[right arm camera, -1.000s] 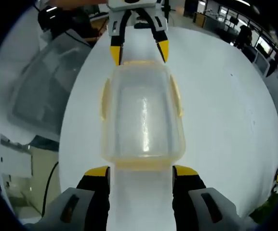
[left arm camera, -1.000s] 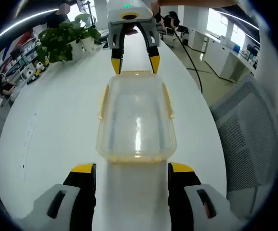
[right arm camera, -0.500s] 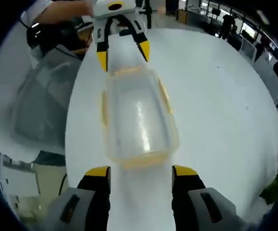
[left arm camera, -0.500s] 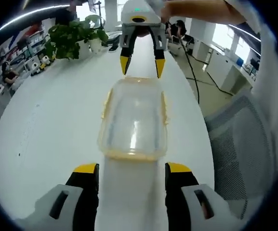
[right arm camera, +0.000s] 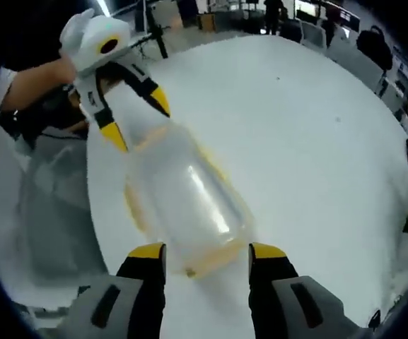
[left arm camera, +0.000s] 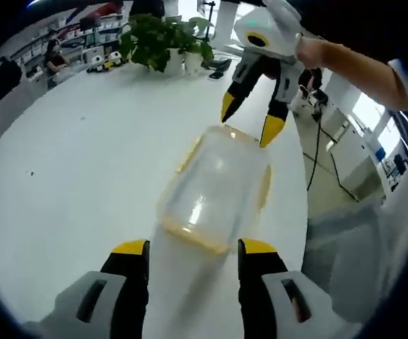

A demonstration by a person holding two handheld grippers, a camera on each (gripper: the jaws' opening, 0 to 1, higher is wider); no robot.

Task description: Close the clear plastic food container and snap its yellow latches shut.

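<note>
Container: I am seeing the clear plastic food container point(left arm camera: 218, 187) lying on the white table point(left arm camera: 69, 176), mid-frame in the left gripper view and centre-left in the right gripper view, lid resting on the body.
Latches: yellow latches point(left arm camera: 265, 189) are showing along its long sides; the right gripper view is too blurred for me to say whether any is snapped down.
Left gripper: I am holding the left gripper point(left arm camera: 191, 248) just short of the container's near end, jaws parted and gripping nothing; it is also appearing at the upper left of the right gripper view point(right arm camera: 141, 119).
Right gripper: I am keeping the right gripper point(right arm camera: 206, 254) at the opposite end, jaws spread wide and empty; it is entering the left gripper view from the upper right point(left arm camera: 248, 120), tips just above the far rim.
Step in hand: I judge I am lining both grippers up at the two ends, ready for latching.
Next move: I expect to be steadying one end while pressing a side latch down until it clicks; the container sits skewed, so I should be angling in squarely.
</note>
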